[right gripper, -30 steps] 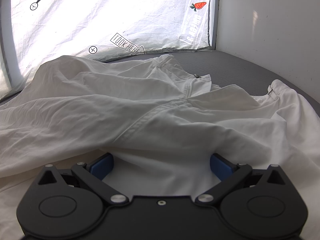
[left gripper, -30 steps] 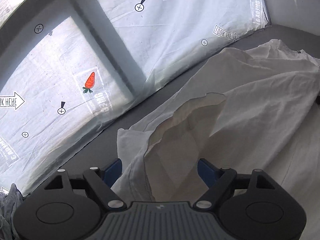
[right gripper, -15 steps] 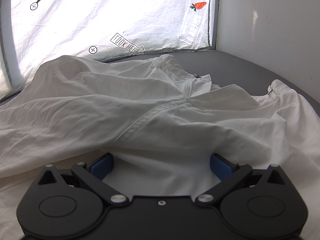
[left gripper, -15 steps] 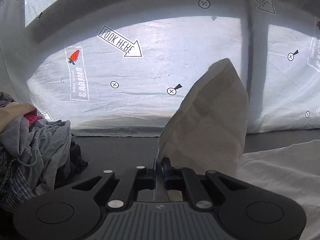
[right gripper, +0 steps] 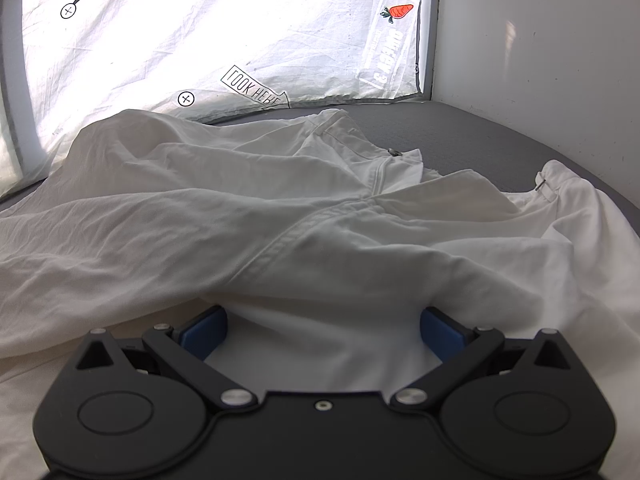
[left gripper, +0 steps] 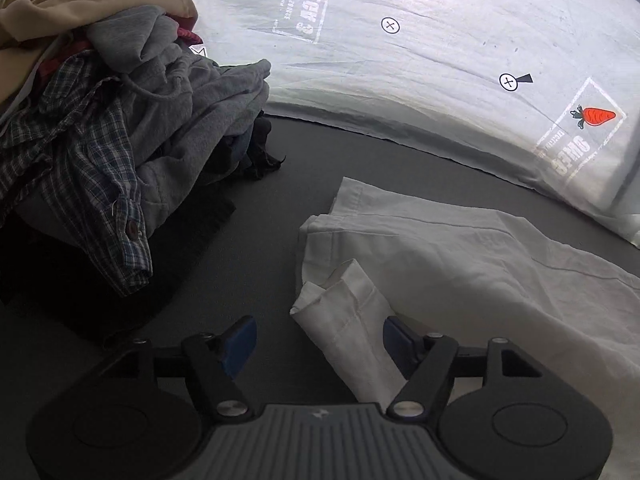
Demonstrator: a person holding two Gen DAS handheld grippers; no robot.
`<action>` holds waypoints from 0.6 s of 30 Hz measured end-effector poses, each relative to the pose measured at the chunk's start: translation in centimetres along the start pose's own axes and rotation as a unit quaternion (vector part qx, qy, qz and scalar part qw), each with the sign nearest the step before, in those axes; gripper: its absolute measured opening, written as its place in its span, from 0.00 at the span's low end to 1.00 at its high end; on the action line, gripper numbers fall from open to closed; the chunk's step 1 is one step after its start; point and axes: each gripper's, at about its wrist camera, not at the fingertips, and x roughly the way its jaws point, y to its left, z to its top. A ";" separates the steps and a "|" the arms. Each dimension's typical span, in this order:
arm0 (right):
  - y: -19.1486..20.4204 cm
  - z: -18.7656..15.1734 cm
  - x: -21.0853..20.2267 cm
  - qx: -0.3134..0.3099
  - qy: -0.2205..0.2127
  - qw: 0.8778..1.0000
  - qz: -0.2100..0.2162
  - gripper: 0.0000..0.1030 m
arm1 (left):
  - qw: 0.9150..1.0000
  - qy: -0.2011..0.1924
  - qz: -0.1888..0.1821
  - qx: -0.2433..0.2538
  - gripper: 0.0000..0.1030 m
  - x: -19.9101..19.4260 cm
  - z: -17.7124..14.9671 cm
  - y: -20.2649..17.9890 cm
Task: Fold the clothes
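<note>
Left claw [left gripper: 318, 340]: I have it wide open, holding nothing, blue pads either side of a turned-over hem end of the white trousers [left gripper: 460, 272]. That leg end lies flat on the dark grey table [left gripper: 248, 248], its corner folded back on itself just ahead of the pads.

Right claw [right gripper: 322, 326]: also wide open, gripping nothing; white cloth bulges up between the pads near the seat seam. Beyond it the waistband [right gripper: 352, 132] lies at the far side, a metal clasp [right gripper: 395, 153] showing, and the fabric sits rumpled in ridges.

Pile of unsorted clothes [left gripper: 112, 120]: far left, grey sweatshirt and checked shirt, its cuff [left gripper: 132, 240] hanging well clear of the hem but on the same side.

Risks, as I judge them:
- Closing the left claw here may catch only the folded-back corner, so the leg twists when lifted.
- The right claw may pinch several layers at once, locking in the ridges.
- A leftward swing could snag the checked cuff and drag the pile.
</note>
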 end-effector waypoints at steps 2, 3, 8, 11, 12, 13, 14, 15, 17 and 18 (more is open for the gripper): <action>0.0 0.0 0.0 0.000 0.000 1.000 0.000 1.00 | 1.000 0.012 0.005 -0.012 0.72 0.8 -1.2 -0.3; 0.0 0.0 0.0 0.000 0.000 1.000 0.000 1.00 | 0.999 0.012 -0.003 -0.032 0.72 1.0 -1.4 0.0; 0.0 0.0 0.0 0.000 -0.001 1.000 0.001 1.00 | 0.990 0.009 -0.042 -0.131 0.54 2.3 -1.9 1.4; 0.0 0.0 0.0 0.000 -0.001 1.000 0.002 1.00 | 0.975 0.011 -0.092 -0.203 0.02 2.1 -1.6 3.0; 0.0 0.0 0.0 0.000 -0.001 1.000 0.002 1.00 | 0.966 -0.002 -0.113 -0.233 0.02 1.2 -1.5 3.9; 0.0 0.0 0.0 0.000 -0.001 1.000 0.002 1.00 | 0.963 -0.013 -0.115 -0.242 0.01 0.1 -1.3 4.5; 0.0 0.1 0.0 0.000 -0.001 1.000 0.002 1.00 | 0.961 -0.025 -0.118 -0.250 0.01 -1.1 -1.2 5.0; 0.0 0.0 0.0 0.000 -0.001 1.000 0.002 1.00 | 0.958 -0.034 -0.118 -0.260 0.01 -2.2 -1.2 5.7; 0.0 0.0 0.0 0.000 -0.001 1.000 0.002 1.00 | 0.952 -0.037 -0.111 -0.283 0.01 -3.8 -1.8 7.2; 0.0 0.0 0.0 0.000 -0.001 1.000 0.002 1.00 | 0.950 -0.035 -0.105 -0.293 0.02 -4.4 -2.3 8.0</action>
